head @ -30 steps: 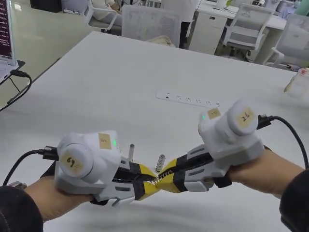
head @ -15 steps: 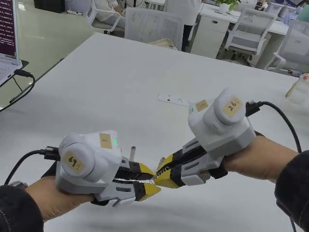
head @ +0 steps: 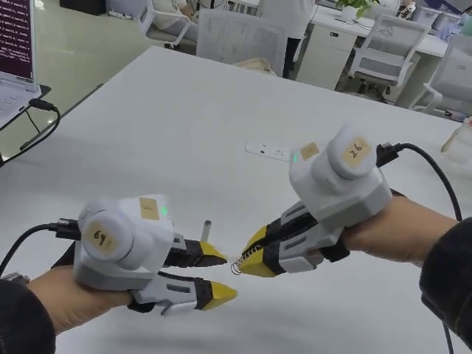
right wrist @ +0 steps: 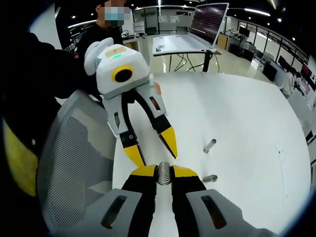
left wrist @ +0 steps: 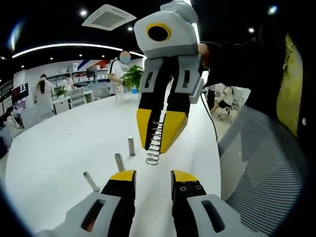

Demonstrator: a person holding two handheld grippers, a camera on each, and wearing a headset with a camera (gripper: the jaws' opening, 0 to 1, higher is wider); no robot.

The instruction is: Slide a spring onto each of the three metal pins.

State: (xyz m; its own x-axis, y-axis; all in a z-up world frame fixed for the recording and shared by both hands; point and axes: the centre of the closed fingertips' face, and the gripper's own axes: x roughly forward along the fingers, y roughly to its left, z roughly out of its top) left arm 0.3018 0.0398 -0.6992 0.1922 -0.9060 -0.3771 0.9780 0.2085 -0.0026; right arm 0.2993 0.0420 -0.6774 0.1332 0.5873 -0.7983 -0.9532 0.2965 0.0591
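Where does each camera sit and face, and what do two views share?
Head view: headset, facing down at the table; both hands, left gripper, right gripper.
Left gripper view: on it, facing the right gripper; own open jaws.
Right gripper view: on it, facing the left gripper; own jaws gripping the spring.
Shared: all show the spring.

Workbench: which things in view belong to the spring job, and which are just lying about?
Job: small coiled steel spring in the right claw; bare metal pin; near spring-covered pin; far spring-covered pin.
Lying about: white power strip; open laptop.
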